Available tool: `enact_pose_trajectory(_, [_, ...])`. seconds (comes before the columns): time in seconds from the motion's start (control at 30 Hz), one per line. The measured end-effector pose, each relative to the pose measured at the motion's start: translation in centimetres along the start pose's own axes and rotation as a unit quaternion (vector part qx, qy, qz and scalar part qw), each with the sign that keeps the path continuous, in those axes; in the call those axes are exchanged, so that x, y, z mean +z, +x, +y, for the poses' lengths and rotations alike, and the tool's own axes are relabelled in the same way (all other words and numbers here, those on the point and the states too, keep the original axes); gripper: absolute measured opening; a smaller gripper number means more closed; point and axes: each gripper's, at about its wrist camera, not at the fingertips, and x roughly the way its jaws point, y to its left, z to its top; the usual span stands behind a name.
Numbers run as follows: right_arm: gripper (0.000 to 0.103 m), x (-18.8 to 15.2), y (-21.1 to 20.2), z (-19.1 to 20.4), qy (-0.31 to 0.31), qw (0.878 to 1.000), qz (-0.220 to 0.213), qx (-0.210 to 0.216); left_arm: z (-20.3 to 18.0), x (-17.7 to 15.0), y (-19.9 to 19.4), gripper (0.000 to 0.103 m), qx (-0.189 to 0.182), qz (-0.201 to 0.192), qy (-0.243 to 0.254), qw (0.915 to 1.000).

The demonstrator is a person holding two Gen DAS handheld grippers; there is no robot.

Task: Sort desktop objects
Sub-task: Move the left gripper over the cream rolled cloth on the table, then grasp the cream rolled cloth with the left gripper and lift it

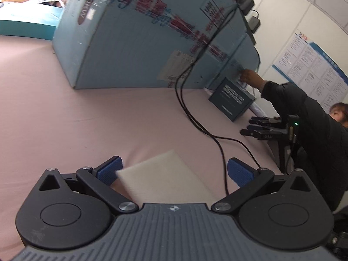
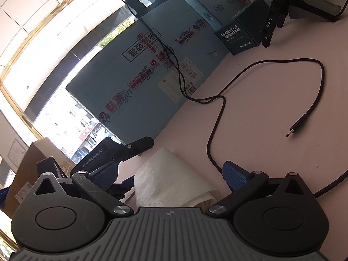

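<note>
Box (image 2: 241, 33) lettering reads "MOMENT OF INSPIRATION"; tool casing (image 2: 92, 158) reads "GenRobot.AI".

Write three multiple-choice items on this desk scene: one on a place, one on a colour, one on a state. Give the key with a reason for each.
1. Where does the folded white paper napkin lie?
A. between the right claw's fingers
B. on the dark box
C. atop the large carton

2. What colour are the left claw's ribbed finger pads?
A. red
B. blue
C. yellow

3. What state is the black cable's plug in?
A. in a socket
B. gripped
C. lying free on the pink tabletop

Key: A, the napkin sits between spread fingers; B, both pads show blue; C, its tip rests bare on the cloth.
</note>
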Motion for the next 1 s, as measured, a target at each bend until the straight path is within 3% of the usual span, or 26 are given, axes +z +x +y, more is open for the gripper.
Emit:
enact_pose_trajectory(0.17, [0.103, 0.0, 0.0, 0.0, -0.004, 1.0, -0.005, -0.007, -0.9, -0.6, -0.1, 0.094, 0.025, -0.002, 0.013, 0.9996])
enact_pose_trajectory(0.3, [0.103, 0.3, -0.8, -0.6, 0.012, 0.999, -0.04, -0.03, -1.3, -1.0, -0.4, 0.071, 0.062, -0.009, 0.021, 0.9978])
enact_pose_trajectory(0.43, [0.103, 0.5, -1.1, -0.8, 0.009, 0.999, -0.027, -0.027, -1.8, -1.5, -0.7, 0.045, 0.107, -0.016, 0.04, 0.9933])
enact_pose_trajectory(0.63, [0.101, 0.1, -4.2, -1.2, 0.05, 0.999, 0.017, -0.009, -1.3, -1.7, -1.1, 0.038, 0.114, -0.015, 0.046, 0.9923])
enact_pose_trajectory(0.83, [0.101, 0.1, -4.6, 0.0, 0.04, 0.992, 0.117, -0.022, -1.7, -1.8, -1.0, 0.038, 0.123, -0.013, 0.06, 0.9905])
enact_pose_trajectory(1.0, [0.101, 0.4, -2.5, 0.4, 0.025, 0.992, 0.12, -0.038, -1.5, -1.8, -1.1, 0.038, 0.117, -0.013, 0.056, 0.9914])
